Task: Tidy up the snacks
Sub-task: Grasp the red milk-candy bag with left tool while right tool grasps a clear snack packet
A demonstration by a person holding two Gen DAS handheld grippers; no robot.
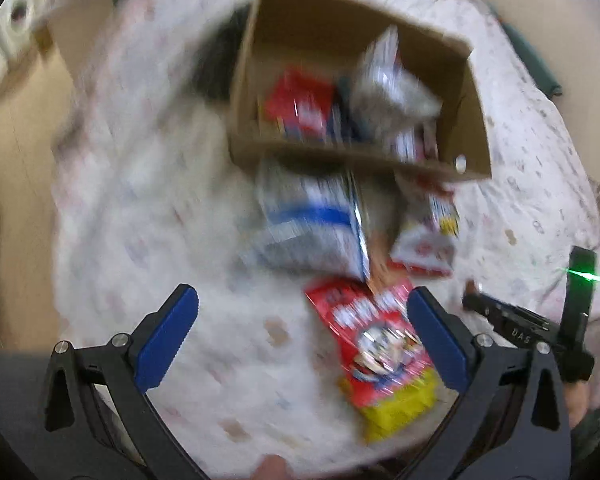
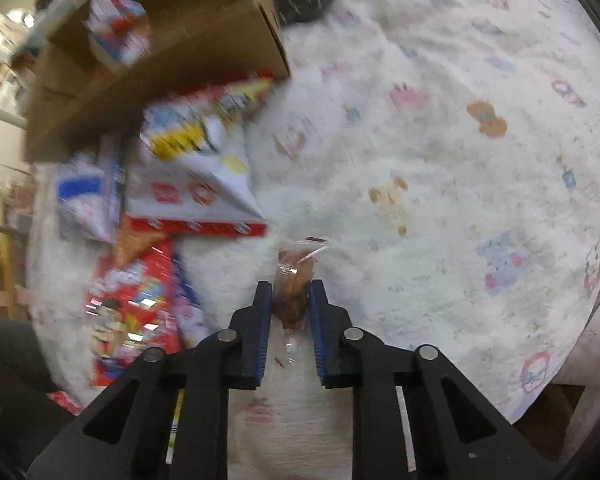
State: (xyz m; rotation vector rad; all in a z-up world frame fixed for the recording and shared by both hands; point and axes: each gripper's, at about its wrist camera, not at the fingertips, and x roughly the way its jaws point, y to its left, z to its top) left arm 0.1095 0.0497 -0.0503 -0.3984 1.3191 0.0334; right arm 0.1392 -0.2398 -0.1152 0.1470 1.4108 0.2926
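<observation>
The right hand-held gripper (image 2: 290,300) points down at a patterned white blanket (image 2: 440,184), its blue pads pressed on a small clear packet (image 2: 294,276) of brown snack that lies on the blanket. The left hand-held gripper (image 1: 302,316) hangs wide open and holds nothing, with a red-and-yellow bag (image 1: 380,352) beside its right finger. Beyond both lie a blue-striped bag (image 1: 312,224), a white bag (image 2: 196,184) and a tipped cardboard box (image 1: 472,120) with more snacks inside.

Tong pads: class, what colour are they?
Blue pads on black arms, clearest in the right wrist view.
</observation>
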